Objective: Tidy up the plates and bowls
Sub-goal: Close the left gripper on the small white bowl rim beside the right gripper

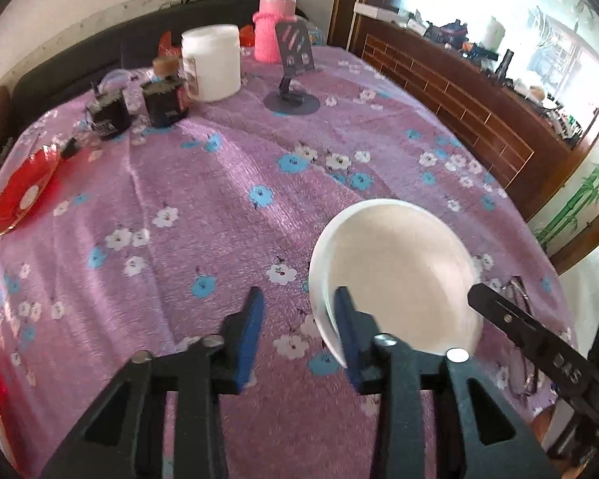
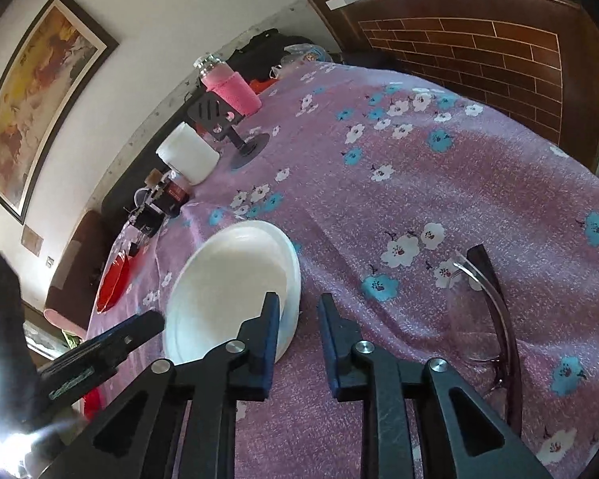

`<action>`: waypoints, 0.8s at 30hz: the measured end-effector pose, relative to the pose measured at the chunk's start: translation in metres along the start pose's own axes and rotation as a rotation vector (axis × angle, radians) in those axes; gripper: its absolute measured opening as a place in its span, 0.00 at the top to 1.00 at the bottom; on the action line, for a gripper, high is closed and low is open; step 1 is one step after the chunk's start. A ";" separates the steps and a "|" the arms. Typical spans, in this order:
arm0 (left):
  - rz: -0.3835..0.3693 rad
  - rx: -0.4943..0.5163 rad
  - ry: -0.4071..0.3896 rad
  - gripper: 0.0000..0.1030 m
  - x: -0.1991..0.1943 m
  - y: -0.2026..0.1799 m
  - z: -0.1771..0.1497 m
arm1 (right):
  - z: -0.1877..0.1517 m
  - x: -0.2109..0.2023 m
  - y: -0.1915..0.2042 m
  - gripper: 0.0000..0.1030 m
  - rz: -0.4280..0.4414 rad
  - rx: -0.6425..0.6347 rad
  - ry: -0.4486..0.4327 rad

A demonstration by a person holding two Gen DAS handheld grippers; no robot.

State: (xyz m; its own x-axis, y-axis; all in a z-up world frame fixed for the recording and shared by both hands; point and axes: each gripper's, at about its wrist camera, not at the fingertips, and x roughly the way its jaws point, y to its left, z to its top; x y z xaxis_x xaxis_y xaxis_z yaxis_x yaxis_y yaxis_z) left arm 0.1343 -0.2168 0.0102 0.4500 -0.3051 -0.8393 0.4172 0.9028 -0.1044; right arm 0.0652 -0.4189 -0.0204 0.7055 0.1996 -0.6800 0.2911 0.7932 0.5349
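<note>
A white bowl [image 1: 395, 275] sits on the flowered purple tablecloth [image 1: 219, 199], a little blurred. My left gripper [image 1: 299, 307] straddles its left rim: the right finger [image 1: 345, 319] stands over the inside, the left finger [image 1: 253, 319] is apart on the cloth side, so the jaws are open. My right gripper [image 2: 297, 315] straddles the opposite rim of the bowl [image 2: 227, 279] in the same way, with cloth showing between the bowl's wall and the outer finger [image 2: 331, 331]. A red plate [image 1: 24, 191] lies at the far left.
Eyeglasses [image 2: 495, 311] lie just right of the right gripper. At the table's back stand a white jar [image 1: 211, 62], a pink-sleeved bottle [image 1: 273, 28], a phone stand [image 1: 293, 80] and two dark jars [image 1: 161, 99]. A wooden cabinet [image 1: 459, 95] borders the right side.
</note>
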 end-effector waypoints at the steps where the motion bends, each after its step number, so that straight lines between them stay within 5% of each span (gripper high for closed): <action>1: -0.006 -0.002 0.006 0.79 0.004 0.000 0.001 | -0.001 0.002 0.001 0.82 0.005 -0.003 0.001; 5: -0.019 0.016 0.007 0.89 0.007 -0.006 0.001 | -0.001 0.002 0.008 0.88 -0.002 -0.038 -0.015; 14: -0.005 0.010 -0.016 0.89 -0.015 0.001 -0.014 | -0.015 -0.014 0.023 0.89 0.018 -0.076 -0.023; 24: 0.029 -0.035 -0.067 0.89 -0.079 0.047 -0.067 | -0.059 -0.029 0.072 0.89 0.106 -0.180 0.030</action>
State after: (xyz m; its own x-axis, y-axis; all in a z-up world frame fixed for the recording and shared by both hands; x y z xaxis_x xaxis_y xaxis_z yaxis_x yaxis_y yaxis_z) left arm 0.0649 -0.1296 0.0359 0.5137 -0.2973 -0.8048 0.3763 0.9211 -0.1000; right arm 0.0277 -0.3339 0.0088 0.7054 0.3026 -0.6409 0.0940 0.8563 0.5078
